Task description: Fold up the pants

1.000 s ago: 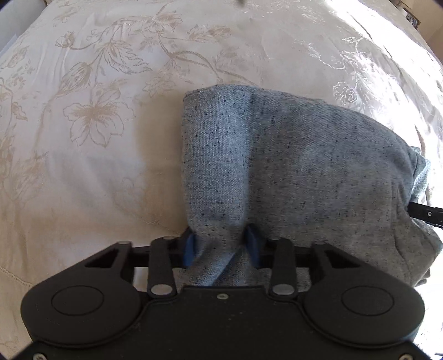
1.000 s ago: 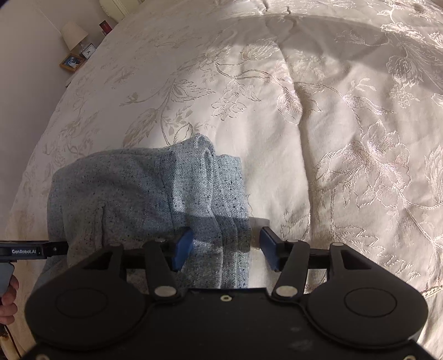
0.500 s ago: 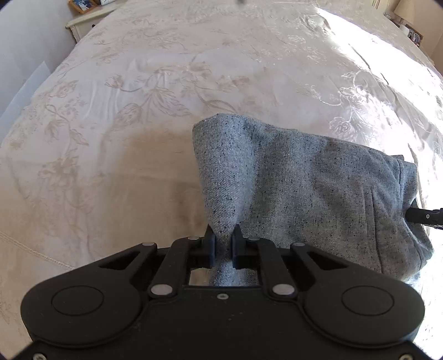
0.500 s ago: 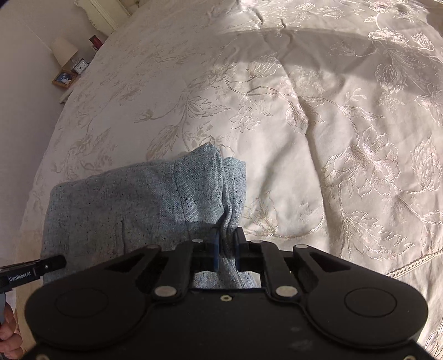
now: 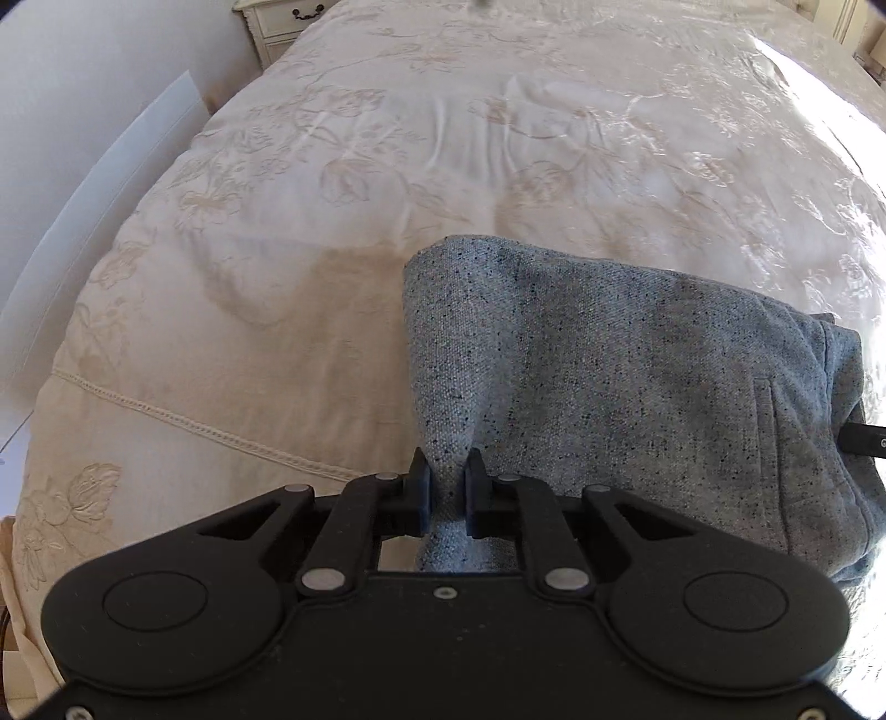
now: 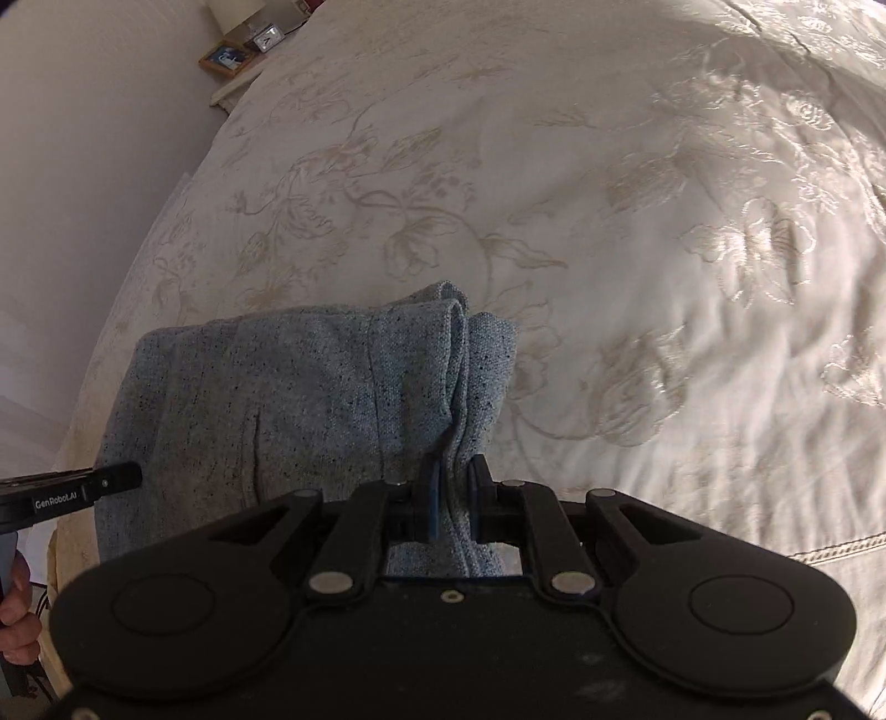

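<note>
Folded grey speckled pants (image 5: 637, 376) hang between both grippers above the cream bedspread. My left gripper (image 5: 447, 479) is shut on the pants' left near corner, cloth bunched between its pads. In the right wrist view the same pants (image 6: 288, 399) spread to the left, and my right gripper (image 6: 455, 476) is shut on the layered right edge. The tip of the other gripper (image 6: 83, 487) shows at the far left there, with a hand (image 6: 16, 615) below it. The pants' far fold trails towards the bed.
The bed (image 5: 387, 183) carries a cream floral cover with a lace seam (image 5: 221, 437) near its front edge. A white bedside cabinet (image 5: 282, 16) stands at the far left corner. A nightstand (image 6: 243, 50) with a picture frame and a clock sits by the wall.
Both grippers closed on the pants' near edge, then lifted and drew it back towards the bed's front edge. More bedspread now shows beyond the pants.
</note>
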Demonstrator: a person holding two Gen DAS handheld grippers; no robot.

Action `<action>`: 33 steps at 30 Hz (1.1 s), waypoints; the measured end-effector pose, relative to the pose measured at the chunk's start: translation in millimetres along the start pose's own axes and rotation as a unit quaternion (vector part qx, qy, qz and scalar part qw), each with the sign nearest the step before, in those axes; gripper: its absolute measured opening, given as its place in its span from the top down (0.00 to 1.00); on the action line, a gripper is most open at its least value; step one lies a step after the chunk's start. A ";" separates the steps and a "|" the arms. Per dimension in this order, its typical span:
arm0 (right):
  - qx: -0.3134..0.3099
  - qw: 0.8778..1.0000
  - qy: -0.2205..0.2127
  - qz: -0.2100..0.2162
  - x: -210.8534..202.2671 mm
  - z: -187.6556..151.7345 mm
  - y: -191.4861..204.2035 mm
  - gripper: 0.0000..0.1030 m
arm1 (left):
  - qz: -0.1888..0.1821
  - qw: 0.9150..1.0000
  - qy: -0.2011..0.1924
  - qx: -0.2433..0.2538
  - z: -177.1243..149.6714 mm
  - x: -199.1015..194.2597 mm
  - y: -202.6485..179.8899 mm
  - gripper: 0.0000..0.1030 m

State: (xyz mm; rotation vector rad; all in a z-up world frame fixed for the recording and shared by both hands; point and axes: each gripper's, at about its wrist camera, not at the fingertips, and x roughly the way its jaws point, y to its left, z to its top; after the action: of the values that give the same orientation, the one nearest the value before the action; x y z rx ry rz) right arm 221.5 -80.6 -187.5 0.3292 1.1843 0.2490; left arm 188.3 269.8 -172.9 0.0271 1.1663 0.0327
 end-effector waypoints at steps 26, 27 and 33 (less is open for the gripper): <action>-0.077 0.988 -0.102 -0.088 -87.0 -52.0 108.4 0.75 | 0.026 0.998 -0.042 -0.037 -22.3 -70.7 14.7 0.70; -0.084 0.988 -0.102 -0.084 -87.4 -53.3 113.3 0.75 | 0.027 0.998 -0.044 -0.039 -25.2 -75.7 12.8 0.70; -0.116 0.985 -0.111 -0.064 -109.5 -78.7 133.4 0.74 | 0.030 0.996 -0.060 -0.053 -51.7 -108.4 -1.6 0.70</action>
State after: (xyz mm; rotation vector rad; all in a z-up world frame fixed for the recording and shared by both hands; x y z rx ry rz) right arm 106.4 12.9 -69.3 0.0734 0.9420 0.2292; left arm 98.1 264.1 -93.7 -0.0288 1.0421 0.1432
